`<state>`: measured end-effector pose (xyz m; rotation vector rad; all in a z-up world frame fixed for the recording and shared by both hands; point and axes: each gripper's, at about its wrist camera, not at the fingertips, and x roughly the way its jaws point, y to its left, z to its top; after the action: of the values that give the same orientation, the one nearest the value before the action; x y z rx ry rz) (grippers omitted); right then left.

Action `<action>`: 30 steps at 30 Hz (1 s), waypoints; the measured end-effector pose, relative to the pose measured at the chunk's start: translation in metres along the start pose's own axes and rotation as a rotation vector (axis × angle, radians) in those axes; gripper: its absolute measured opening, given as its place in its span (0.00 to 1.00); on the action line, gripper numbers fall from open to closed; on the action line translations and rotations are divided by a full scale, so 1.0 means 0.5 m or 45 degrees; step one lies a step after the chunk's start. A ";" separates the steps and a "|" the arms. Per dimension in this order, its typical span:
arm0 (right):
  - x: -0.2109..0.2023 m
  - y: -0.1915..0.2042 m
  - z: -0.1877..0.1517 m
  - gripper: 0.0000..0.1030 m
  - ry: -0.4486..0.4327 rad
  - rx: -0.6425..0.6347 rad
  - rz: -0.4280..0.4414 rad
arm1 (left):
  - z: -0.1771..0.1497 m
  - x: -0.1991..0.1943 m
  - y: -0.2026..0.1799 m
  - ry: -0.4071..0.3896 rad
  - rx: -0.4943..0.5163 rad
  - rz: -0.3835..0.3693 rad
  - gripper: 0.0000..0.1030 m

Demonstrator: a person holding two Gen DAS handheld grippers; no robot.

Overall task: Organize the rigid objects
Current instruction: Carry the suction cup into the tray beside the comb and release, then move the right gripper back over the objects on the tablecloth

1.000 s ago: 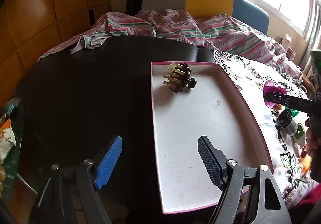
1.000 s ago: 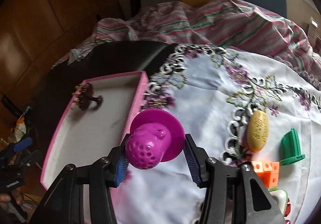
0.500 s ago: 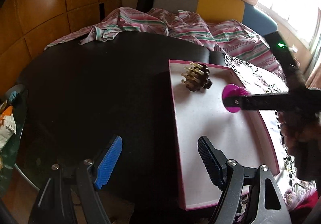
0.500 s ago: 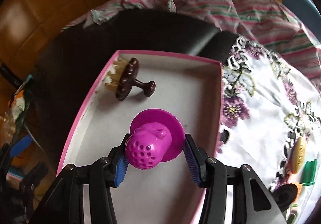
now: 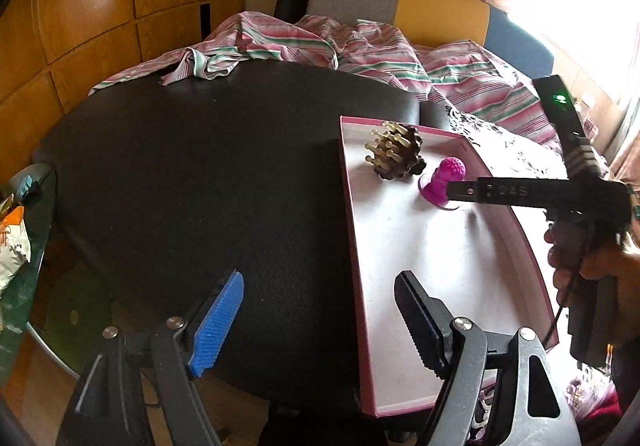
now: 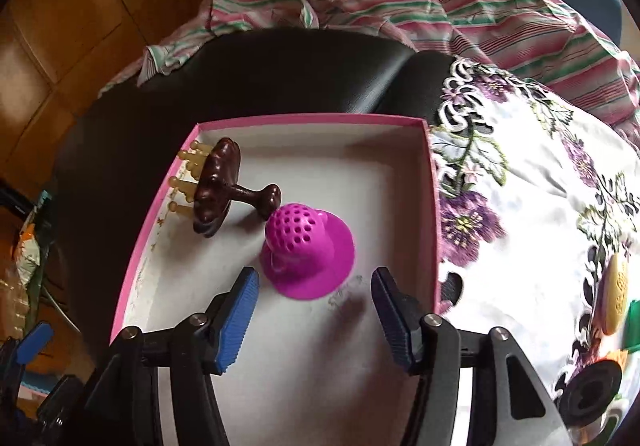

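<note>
R wrist view shows things the L view lacks: a floral embroidered cloth spread at 3 o'clock of the pink-rimmed tray, w/ a yellow oval piece, a green piece and a black round item lying on it near the frame's right edge. It also shows the magenta knob from above: perforated dome up, wide flange down on the tray floor. L wrist view gives what the R lacks: the broad black surface at 9 o'clock of the tray, a glass side table w/ a white bag at far left, wood wall panels, a chair back in grey/yellow/blue at 12 o'clock, and the person's hand on the R tool's handle.

Right tongs: apart, holding nothing, hovering over the tray. Magenta knob sits at 12 o'clock of them, just beyond the tips, not touching either pad. Brown massager w/ tan pegs lies tilted on its side at 11 o'clock, in the tray's far-left corner; its handle end is just beside the knob's dome, contact unclear.

Left tongs: apart, empty, straddling the tray's left rim — blue pad over the black surface, dark pad over the tray. From here knob and massager are at 1 o'clock, well apart from the tips. Striped sheet bunched at 12 o'clock.
</note>
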<state>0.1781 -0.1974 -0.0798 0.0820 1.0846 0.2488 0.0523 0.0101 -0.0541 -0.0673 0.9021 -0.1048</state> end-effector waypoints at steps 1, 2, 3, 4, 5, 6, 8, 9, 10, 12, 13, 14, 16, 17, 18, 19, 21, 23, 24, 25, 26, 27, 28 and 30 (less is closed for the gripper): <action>-0.009 -0.002 -0.003 0.58 -0.013 0.007 0.001 | 0.000 -0.001 -0.001 -0.002 0.004 0.001 0.76; -0.019 -0.006 -0.009 0.58 -0.027 0.012 -0.001 | 0.001 -0.002 -0.003 -0.002 0.008 0.003 0.76; -0.025 -0.007 -0.010 0.58 -0.035 0.016 -0.006 | 0.001 -0.003 -0.004 -0.002 0.012 0.001 0.76; -0.032 -0.010 -0.013 0.58 -0.047 0.022 -0.009 | 0.002 -0.005 -0.005 -0.004 0.015 0.002 0.76; -0.041 -0.015 -0.018 0.58 -0.058 0.028 -0.007 | 0.002 -0.007 -0.007 -0.008 0.019 0.002 0.76; -0.050 -0.018 -0.023 0.58 -0.068 0.035 -0.007 | 0.003 -0.009 -0.009 -0.010 0.024 0.002 0.76; -0.066 -0.021 -0.031 0.58 -0.090 0.040 -0.012 | 0.005 -0.013 -0.014 -0.017 0.036 0.004 0.76; -0.076 -0.023 -0.037 0.58 -0.102 0.041 -0.015 | 0.006 -0.015 -0.017 -0.023 0.043 0.004 0.76; -0.083 -0.024 -0.042 0.58 -0.112 0.041 -0.019 | 0.006 -0.017 -0.019 -0.027 0.049 0.002 0.76; -0.103 -0.028 -0.054 0.58 -0.138 0.037 -0.031 | 0.007 -0.021 -0.026 -0.035 0.067 0.000 0.76; -0.112 -0.032 -0.059 0.58 -0.148 0.036 -0.035 | 0.008 -0.022 -0.030 -0.037 0.074 -0.002 0.76; -0.121 -0.036 -0.065 0.58 -0.157 0.035 -0.039 | 0.008 -0.024 -0.034 -0.040 0.080 -0.005 0.76; -0.138 -0.046 -0.077 0.58 -0.175 0.036 -0.051 | 0.008 -0.026 -0.041 -0.043 0.094 -0.008 0.76; -0.148 -0.052 -0.084 0.58 -0.183 0.040 -0.059 | 0.009 -0.026 -0.042 -0.043 0.098 -0.009 0.76; -0.155 -0.059 -0.090 0.58 -0.189 0.045 -0.066 | 0.009 -0.026 -0.046 -0.042 0.105 -0.012 0.76; -0.162 -0.066 -0.097 0.58 -0.196 0.051 -0.074 | 0.009 -0.027 -0.050 -0.041 0.111 -0.013 0.76; -0.176 -0.083 -0.111 0.58 -0.206 0.068 -0.090 | 0.010 -0.027 -0.059 -0.039 0.126 -0.015 0.76; -0.189 -0.102 -0.123 0.58 -0.217 0.091 -0.103 | 0.009 -0.027 -0.068 -0.037 0.141 -0.018 0.76; -0.194 -0.111 -0.128 0.58 -0.219 0.104 -0.105 | 0.009 -0.027 -0.073 -0.036 0.148 -0.022 0.76; -0.199 -0.122 -0.134 0.58 -0.221 0.118 -0.112 | 0.007 -0.028 -0.077 -0.036 0.157 -0.030 0.76; -0.204 -0.130 -0.138 0.58 -0.223 0.126 -0.120 | 0.007 -0.029 -0.082 -0.036 0.165 -0.033 0.76; -0.209 -0.140 -0.142 0.58 -0.227 0.135 -0.133 | 0.006 -0.029 -0.087 -0.036 0.174 -0.037 0.76; -0.215 -0.151 -0.146 0.58 -0.231 0.144 -0.142 | 0.006 -0.030 -0.092 -0.035 0.183 -0.042 0.76; -0.231 -0.175 -0.155 0.58 -0.242 0.168 -0.163 | 0.006 -0.030 -0.100 -0.034 0.197 -0.051 0.76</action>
<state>0.0728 -0.3143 -0.0327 0.1506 0.9119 0.0523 0.0423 -0.0380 -0.0354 0.0570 0.8633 -0.2104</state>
